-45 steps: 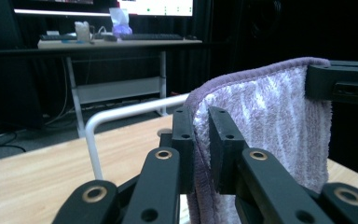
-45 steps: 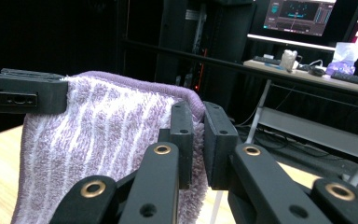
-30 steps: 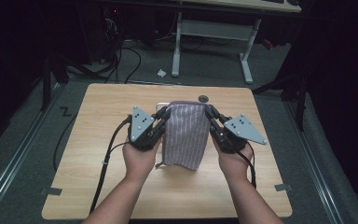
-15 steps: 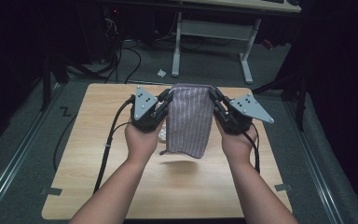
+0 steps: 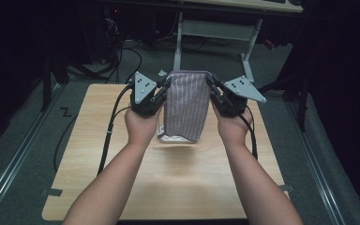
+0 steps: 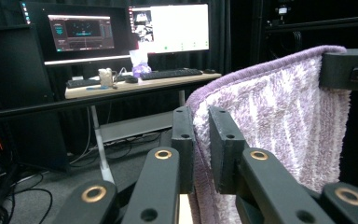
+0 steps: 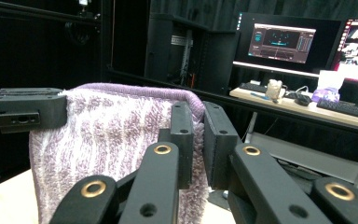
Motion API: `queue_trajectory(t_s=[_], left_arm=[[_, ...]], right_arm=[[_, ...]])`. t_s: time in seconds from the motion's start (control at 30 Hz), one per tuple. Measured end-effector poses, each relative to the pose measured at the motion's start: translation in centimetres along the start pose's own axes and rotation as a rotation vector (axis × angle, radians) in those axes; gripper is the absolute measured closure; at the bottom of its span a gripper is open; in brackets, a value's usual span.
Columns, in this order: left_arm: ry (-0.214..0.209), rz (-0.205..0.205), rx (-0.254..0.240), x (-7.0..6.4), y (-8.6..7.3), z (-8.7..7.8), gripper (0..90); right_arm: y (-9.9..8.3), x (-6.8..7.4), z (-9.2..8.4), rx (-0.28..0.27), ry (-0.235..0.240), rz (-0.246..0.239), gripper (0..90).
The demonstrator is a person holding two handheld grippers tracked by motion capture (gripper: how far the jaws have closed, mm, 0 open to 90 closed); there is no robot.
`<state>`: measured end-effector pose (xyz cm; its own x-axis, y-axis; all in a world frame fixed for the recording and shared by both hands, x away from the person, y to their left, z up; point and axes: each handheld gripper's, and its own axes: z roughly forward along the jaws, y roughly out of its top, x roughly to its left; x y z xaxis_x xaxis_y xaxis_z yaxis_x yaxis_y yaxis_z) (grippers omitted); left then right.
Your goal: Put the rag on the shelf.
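The left gripper (image 5: pixel 165 84) is clamped on the left top corner of a purple-and-white striped towel (image 5: pixel 183 110); in the left gripper view (image 6: pixel 200 149) its two black jaws press a fold of the terry cloth (image 6: pixel 279 121) between them. The right gripper (image 5: pixel 212 84) is clamped the same way on the opposite top corner, and in the right gripper view (image 7: pixel 198 142) the pile of the towel (image 7: pixel 107 140) bulges out around the pads. Between the two grippers the top edge of the towel runs nearly straight and taut, and from that edge the cloth hangs down, folded over on itself so that it shows as a narrow doubled strip. Its lower end hangs just above the wooden table (image 5: pixel 122 187), below and between the hands; whether the bottom hem touches the tabletop is hard to tell from above, though a faint shadow under it suggests a small gap. The left hand (image 5: pixel 141 125) and the right hand (image 5: pixel 233 125) grip the bodies of the tools from behind, forearms coming in from the near side. Each gripper carries a grey three-cornered plate (image 5: pixel 143 84) on top, and a black cable (image 5: pixel 110 126) trails from the left one down across the table. Beyond the grippers, on the far side of the towel, stands a desk (image 6: pixel 140 86) with lit monitors (image 6: pixel 168 28) and a keyboard (image 6: pixel 170 73).
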<state>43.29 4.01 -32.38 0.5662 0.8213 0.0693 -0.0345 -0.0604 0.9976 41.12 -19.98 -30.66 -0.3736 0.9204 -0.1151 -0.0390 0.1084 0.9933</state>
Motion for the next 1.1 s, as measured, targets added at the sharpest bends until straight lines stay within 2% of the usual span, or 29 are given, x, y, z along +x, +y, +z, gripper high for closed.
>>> queue_trajectory(t_s=[0.1, 0.37, 0.43, 0.5, 0.53, 0.67, 0.77, 0.87, 1.0, 1.03, 1.07, 1.1], left_arm=[[0.016, 0.012, 0.011, 0.8, 0.0, 0.7, 81.4], [0.032, -0.005, 0.025, 2.0, -0.6, 2.4, 81.3], [0.001, -0.062, 0.026, 2.9, -0.7, 3.1, 81.2], [0.0, -0.075, 0.03, 3.2, -0.8, 3.4, 81.2], [0.003, -0.058, 0.044, 3.5, -0.9, 3.9, 81.2], [0.02, -0.059, 0.057, 4.0, -0.9, 4.6, 81.2], [0.036, -0.043, 0.068, 4.3, -1.0, 5.3, 81.1], [0.03, -0.037, 0.089, 4.9, -1.3, 6.3, 80.9], [0.03, -0.017, 0.123, 4.9, -1.8, 7.3, 80.9], [0.02, -0.028, 0.133, 5.1, -2.0, 7.6, 80.8], [0.003, -0.071, 0.142, 5.4, -2.4, 8.0, 80.8], [-0.026, -0.146, 0.189, 6.2, -3.2, 8.8, 80.6]], right_arm=[[0.0, -0.1, 1.0, -0.002, 0.001, 0.0, 84.1], [-0.5, -0.5, 3.1, 0.024, -0.006, -0.006, 84.1], [-0.5, -0.6, 3.9, 0.032, -0.016, -0.017, 84.1], [-0.5, -1.0, 4.6, 0.047, -0.01, -0.008, 84.2], [-0.5, -1.1, 4.9, 0.058, -0.007, -0.001, 84.1], [-0.4, -1.2, 6.0, 0.07, -0.009, -0.018, 84.2], [-0.6, -1.4, 6.6, 0.08, -0.012, -0.025, 84.2], [-1.6, -2.2, 7.8, 0.12, -0.011, -0.033, 84.1], [-2.4, -2.9, 8.7, 0.156, -0.006, -0.028, 84.1], [-2.8, -3.4, 9.2, 0.181, -0.009, -0.02, 84.1], [-3.0, -3.7, 9.5, 0.193, -0.002, -0.006, 84.1], [-3.2, -3.9, 9.7, 0.214, 0.007, 0.015, 84.1]])
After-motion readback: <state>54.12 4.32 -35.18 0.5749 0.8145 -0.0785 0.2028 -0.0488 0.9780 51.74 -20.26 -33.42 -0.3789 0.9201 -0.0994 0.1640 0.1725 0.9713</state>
